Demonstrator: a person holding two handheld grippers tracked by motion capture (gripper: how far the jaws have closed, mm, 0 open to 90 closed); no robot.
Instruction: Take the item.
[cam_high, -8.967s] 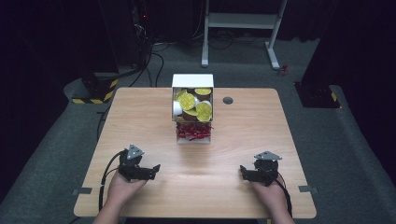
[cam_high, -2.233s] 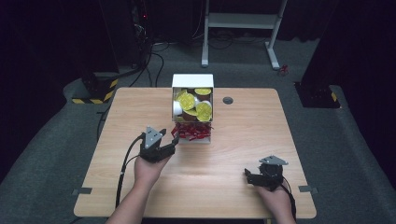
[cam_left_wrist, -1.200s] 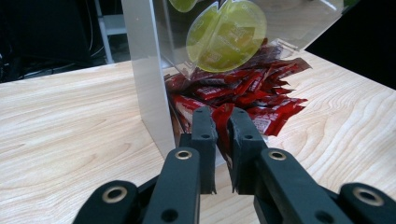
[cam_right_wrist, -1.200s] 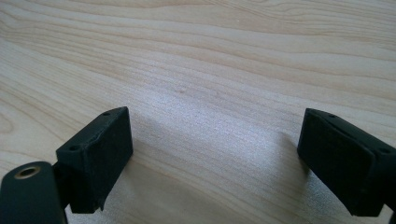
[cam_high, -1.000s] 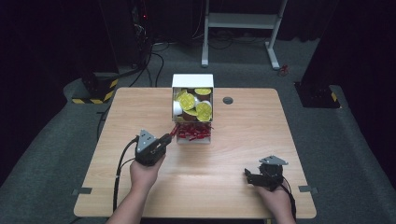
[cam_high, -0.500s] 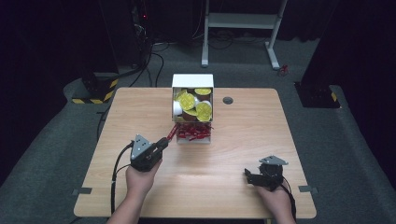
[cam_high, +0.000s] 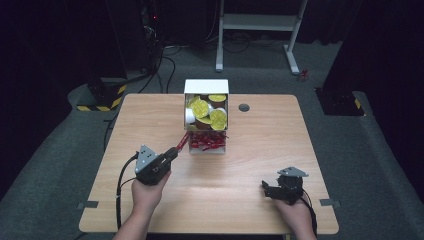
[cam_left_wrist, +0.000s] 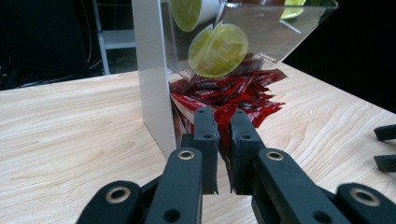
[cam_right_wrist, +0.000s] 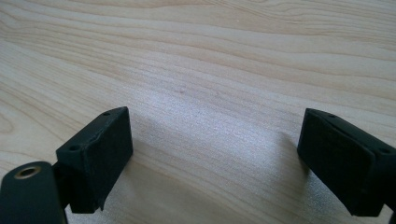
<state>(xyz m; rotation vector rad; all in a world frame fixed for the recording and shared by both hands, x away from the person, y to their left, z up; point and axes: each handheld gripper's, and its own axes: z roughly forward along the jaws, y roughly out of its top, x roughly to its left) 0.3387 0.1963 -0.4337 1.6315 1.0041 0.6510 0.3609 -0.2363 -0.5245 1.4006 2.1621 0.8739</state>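
A white dispenser box (cam_high: 206, 86) with a clear front stands at the table's far middle. Yellow-lidded pods (cam_high: 201, 108) fill its upper part and red packets (cam_high: 208, 141) spill from its bottom opening. My left gripper (cam_high: 172, 151) is just left of that opening, shut on one red packet (cam_high: 183, 141) that stretches back to the pile. In the left gripper view the jaws pinch this red packet (cam_left_wrist: 224, 115) beside the box's white wall (cam_left_wrist: 152, 70), below a yellow pod (cam_left_wrist: 218, 49). My right gripper (cam_high: 267, 189) rests open on the wood near the front right, nothing between its fingers (cam_right_wrist: 98, 154).
A small dark round grommet (cam_high: 244, 107) sits in the table right of the box. The wooden table (cam_high: 260, 150) has bare room on both sides of the box. The right gripper's jaw tips (cam_left_wrist: 385, 147) show far right in the left gripper view.
My left gripper has drawn back from the dispenser, leftward and toward the person, with the red packet held in it. The right gripper has stayed put.
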